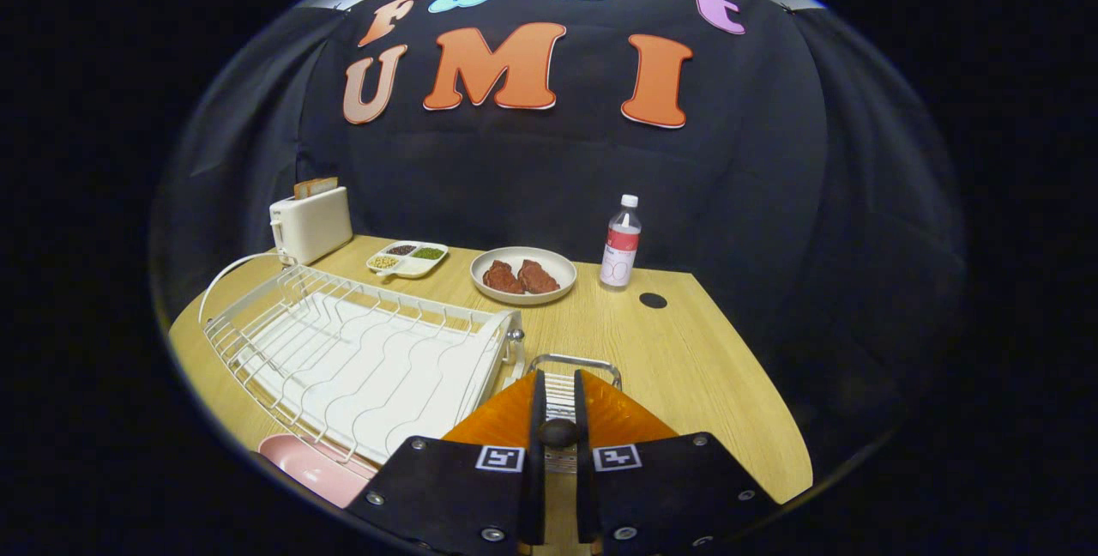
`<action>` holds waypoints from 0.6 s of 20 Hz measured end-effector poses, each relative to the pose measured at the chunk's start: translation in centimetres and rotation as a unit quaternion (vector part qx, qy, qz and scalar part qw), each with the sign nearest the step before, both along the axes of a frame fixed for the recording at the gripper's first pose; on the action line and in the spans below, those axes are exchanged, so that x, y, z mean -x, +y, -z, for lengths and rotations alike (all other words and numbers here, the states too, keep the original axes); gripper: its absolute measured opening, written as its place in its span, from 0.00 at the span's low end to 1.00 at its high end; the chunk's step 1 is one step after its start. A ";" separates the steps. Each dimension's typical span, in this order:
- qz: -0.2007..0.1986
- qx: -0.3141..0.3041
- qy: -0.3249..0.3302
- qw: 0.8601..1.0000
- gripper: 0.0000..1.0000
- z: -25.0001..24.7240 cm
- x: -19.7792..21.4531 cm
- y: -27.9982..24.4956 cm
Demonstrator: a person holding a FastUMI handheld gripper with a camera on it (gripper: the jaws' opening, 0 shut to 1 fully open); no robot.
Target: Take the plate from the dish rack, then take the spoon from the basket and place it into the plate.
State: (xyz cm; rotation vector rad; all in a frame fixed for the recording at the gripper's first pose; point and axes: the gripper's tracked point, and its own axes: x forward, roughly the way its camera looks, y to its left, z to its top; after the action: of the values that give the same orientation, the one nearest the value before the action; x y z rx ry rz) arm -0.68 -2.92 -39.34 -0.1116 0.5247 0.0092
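Note:
My gripper (559, 377) hangs over the small wire basket (573, 364) that stands at the right end of the white dish rack (360, 350). Its fingers are nearly together, pressing on a dark rounded handle end, which looks like the spoon (558, 433); the rest of the spoon is hidden between them. The rack holds no dishes. A pink plate (310, 466) lies flat on the wooden table (686, 376) in front of the rack, to the left of my fingers.
Beyond the rack stand a white toaster (310, 223), a divided tray of seeds (408, 259), a plate with two pieces of meat (523, 274) and a water bottle (620, 244). A dark round hole (653, 300) marks the table near the bottle.

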 end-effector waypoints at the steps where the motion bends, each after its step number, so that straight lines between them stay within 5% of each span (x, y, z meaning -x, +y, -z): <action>1: -0.001 0.000 -0.002 1.000 0.15 -0.6 -0.2 -0.1; 12: -0.016 0.025 -0.031 0.999 0.13 -6.2 -1.6 -0.5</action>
State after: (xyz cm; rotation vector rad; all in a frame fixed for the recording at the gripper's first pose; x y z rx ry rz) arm 0.92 -3.43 -33.10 -0.1676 0.4614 0.0232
